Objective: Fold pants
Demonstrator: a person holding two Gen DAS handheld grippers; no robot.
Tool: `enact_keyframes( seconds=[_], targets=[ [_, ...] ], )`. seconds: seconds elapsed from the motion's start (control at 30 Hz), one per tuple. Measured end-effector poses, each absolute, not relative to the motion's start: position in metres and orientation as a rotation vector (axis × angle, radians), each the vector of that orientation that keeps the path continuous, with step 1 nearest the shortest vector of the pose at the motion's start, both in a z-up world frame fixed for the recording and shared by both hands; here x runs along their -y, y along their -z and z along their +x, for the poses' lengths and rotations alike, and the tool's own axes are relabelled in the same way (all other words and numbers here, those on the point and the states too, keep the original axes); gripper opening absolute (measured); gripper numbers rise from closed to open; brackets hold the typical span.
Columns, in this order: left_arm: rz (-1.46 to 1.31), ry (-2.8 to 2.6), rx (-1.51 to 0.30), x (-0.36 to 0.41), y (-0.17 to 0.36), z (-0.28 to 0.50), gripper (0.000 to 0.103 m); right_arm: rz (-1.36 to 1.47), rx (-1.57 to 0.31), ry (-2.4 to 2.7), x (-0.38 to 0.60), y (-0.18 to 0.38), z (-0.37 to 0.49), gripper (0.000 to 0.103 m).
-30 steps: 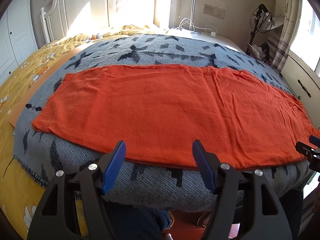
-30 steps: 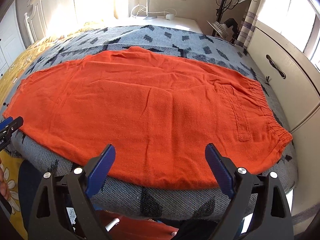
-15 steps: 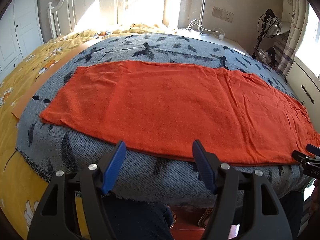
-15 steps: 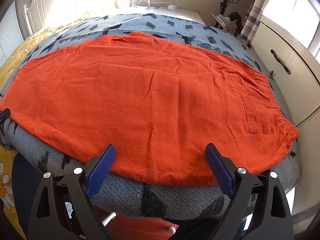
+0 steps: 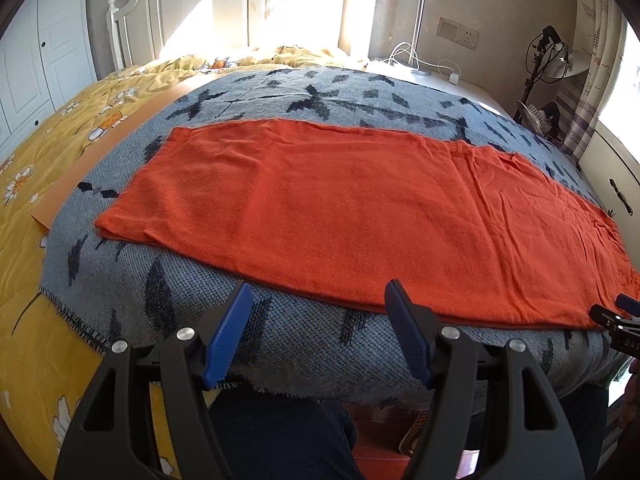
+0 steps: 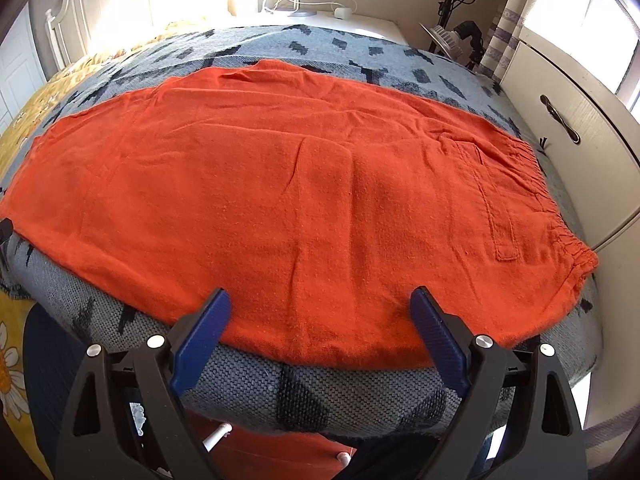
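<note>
Orange pants lie flat, folded lengthwise, across a grey patterned blanket on the bed. The leg ends lie to the left, and the elastic waistband with a back pocket lies to the right. My left gripper hangs open just before the pants' near edge, over the blanket, holding nothing. My right gripper is open, its blue fingertips over the near hem by the waist end, empty. The right gripper's tip shows at the left view's far right edge.
A yellow flowered quilt covers the bed to the left, with a white headboard behind. A white cabinet with a dark handle stands close on the right. A fan and a nightstand with cables sit beyond. A person's dark trousers are below.
Both grippers have drawn back and risen slightly, staying open. In the left view the pants look farther and more blanket shows in front; the right view has edged closer over the hem.
</note>
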State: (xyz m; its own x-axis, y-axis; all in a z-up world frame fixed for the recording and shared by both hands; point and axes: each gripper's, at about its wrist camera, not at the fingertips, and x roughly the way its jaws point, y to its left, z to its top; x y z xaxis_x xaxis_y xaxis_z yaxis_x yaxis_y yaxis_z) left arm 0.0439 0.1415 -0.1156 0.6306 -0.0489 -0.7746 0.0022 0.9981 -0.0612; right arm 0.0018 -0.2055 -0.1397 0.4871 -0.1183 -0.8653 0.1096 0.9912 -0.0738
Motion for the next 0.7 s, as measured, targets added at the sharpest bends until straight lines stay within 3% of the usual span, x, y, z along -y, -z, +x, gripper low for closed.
enact_keyframes(
  seconds=[0.5,0.7],
  targets=[
    [-0.162,-0.074,-0.893,-0.204,0.117,0.031,0.069,0.035,-1.025,0.135,0.217,0.133,-0.006,0.088],
    [-0.452,-0.088,-0.861,-0.272,0.12,0.027,0.069,0.05,-1.002,0.172,0.236,0.127,-0.013,0.088]
  ],
)
